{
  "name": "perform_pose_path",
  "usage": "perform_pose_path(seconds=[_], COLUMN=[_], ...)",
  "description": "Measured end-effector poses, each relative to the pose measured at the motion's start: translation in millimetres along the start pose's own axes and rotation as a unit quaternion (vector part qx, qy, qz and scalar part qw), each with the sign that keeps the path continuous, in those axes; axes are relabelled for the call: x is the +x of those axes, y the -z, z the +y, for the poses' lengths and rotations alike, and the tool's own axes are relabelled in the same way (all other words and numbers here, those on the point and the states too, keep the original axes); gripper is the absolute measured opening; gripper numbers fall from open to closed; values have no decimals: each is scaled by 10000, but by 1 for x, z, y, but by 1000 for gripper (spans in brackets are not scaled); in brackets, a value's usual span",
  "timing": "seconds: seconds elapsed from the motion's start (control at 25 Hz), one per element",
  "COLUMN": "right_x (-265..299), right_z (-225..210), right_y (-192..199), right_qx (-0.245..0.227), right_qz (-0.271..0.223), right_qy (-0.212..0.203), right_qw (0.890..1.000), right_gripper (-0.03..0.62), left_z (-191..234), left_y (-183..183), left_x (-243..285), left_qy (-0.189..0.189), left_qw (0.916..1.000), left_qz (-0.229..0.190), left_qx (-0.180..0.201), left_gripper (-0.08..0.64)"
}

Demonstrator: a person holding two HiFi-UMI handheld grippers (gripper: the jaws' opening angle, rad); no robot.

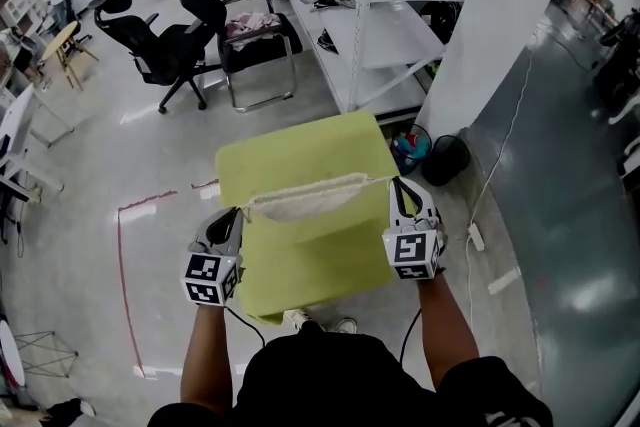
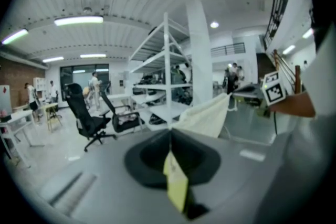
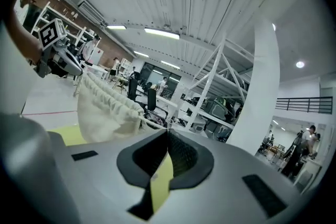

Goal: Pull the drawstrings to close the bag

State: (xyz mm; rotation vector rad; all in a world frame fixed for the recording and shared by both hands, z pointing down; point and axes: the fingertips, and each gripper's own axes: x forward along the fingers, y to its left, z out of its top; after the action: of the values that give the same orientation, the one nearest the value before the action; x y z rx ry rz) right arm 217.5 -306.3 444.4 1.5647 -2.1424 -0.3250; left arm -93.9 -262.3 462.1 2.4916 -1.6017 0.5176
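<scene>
The left claw [image 1: 236, 214] and right claw [image 1: 398, 185] are clamped shut on the drawstrings [image 3: 151, 123]. The cream bag [image 1: 305, 198] is held stretched between them above the yellow-green surface [image 1: 300, 153]. Open floor [image 1: 150, 165] is seen to the left, with shelving [image 1: 370, 35] beyond.

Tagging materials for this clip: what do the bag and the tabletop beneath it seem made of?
Bag: cream cloth, likely cotton, matte; its mouth bunches in soft ruffles. Tabletop: yellow-green, smooth and matte, no visible grain; perhaps laminate or painted board.
</scene>
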Motion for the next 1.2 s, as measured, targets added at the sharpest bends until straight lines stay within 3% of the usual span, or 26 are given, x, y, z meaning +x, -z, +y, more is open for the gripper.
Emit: perform_pose_path(seconds=[0.36,0.76,0.88,1.2], right_x=[4,4,2,0], right_z=[-14,-44,-48,-72], right_y=[-12,-8,-16,-12], right_qx=[13,337,270,522], right_qz=[-119,-134,-268,-189], right_qy=[274,643,659,1040], right_qw=[9996,9973,9971,9930], right_gripper=[12,12,12,12], left_z=[2,25,29,40], left_y=[-10,-12,-14,-20], left_x=[-5,-15,-17,-20], left_qy=[-141,-491,-595,-869], left_qw=[9995,9986,9975,9958], left_qz=[-37,-127,-126,-265], left_qx=[291,173,354,86], left_gripper=[12,12,11,12])
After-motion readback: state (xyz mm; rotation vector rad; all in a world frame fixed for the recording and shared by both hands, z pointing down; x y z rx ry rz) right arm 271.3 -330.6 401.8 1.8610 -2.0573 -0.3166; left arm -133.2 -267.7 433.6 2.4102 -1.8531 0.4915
